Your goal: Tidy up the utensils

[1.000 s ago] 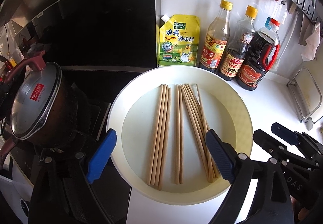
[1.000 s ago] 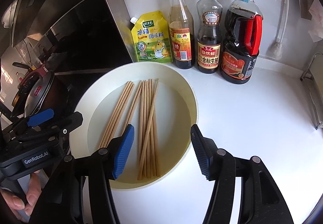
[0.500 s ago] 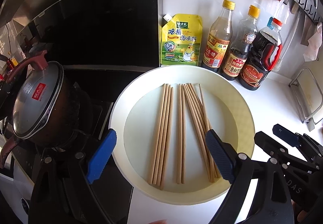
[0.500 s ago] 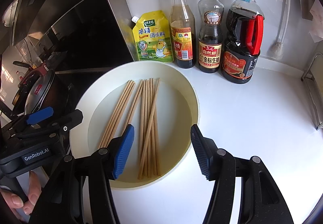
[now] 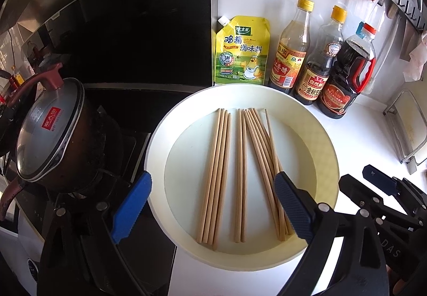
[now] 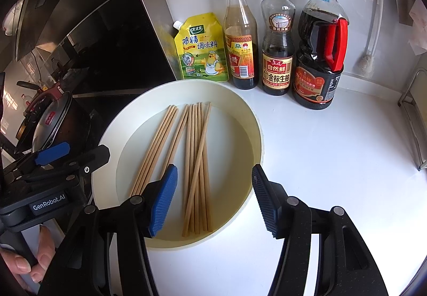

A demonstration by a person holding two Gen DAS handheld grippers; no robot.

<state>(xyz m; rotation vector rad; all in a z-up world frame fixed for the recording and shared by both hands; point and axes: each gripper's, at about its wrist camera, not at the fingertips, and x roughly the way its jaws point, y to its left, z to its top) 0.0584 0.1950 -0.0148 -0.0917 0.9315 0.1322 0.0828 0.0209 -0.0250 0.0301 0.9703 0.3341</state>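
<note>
Several wooden chopsticks (image 5: 241,173) lie in loose groups in a round cream plate (image 5: 324,151) on the white counter; they also show in the right wrist view (image 6: 196,162), inside the plate (image 6: 256,135). My left gripper (image 5: 210,207) is open and empty, hovering over the plate's near edge. My right gripper (image 6: 213,199) is open and empty, over the plate's near right side. The left gripper's body (image 6: 48,178) shows at left in the right wrist view, and the right gripper's body (image 5: 379,197) at right in the left wrist view.
A yellow seasoning pouch (image 5: 241,51) and three sauce bottles (image 5: 312,61) stand behind the plate against the wall. A lidded pot (image 5: 50,130) sits on the stove at left. A metal rack (image 5: 408,130) stands at right. White counter (image 6: 333,162) lies right of the plate.
Both views have shifted very slightly; the plate, chopsticks and open grippers look the same.
</note>
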